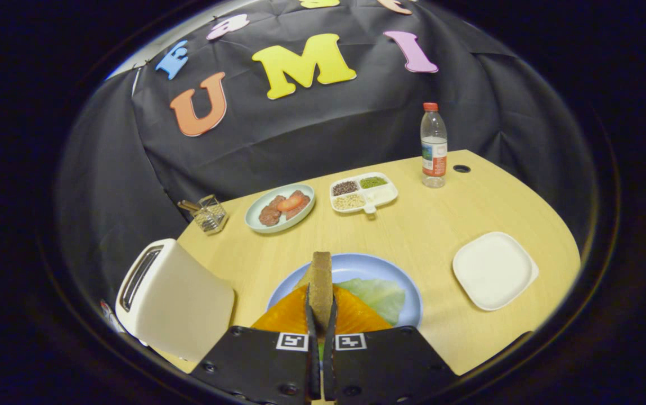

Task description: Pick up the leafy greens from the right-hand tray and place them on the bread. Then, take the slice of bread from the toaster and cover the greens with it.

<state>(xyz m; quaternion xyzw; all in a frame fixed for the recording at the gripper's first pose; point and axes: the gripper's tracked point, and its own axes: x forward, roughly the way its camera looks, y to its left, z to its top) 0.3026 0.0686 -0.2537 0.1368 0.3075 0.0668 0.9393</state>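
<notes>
Bread slice (321, 281) standing on edge between fingers of claw (321, 315), both fingers pressing on its flat sides, jaws nearly closed around it. Hanging over blue plate (373, 267) on counter (424, 225). Leafy greens (376, 295) lying on plate just beyond fingers, beside orange-brown bread (286, 318) under claw. Toaster (171, 298) sitting near plate, on other side from white tray (494, 270).

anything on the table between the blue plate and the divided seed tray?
No, in the gripper view the table is bare between the blue plate and the divided seed tray. The hand-held gripper is shut on the bread slice over the plate.
</notes>
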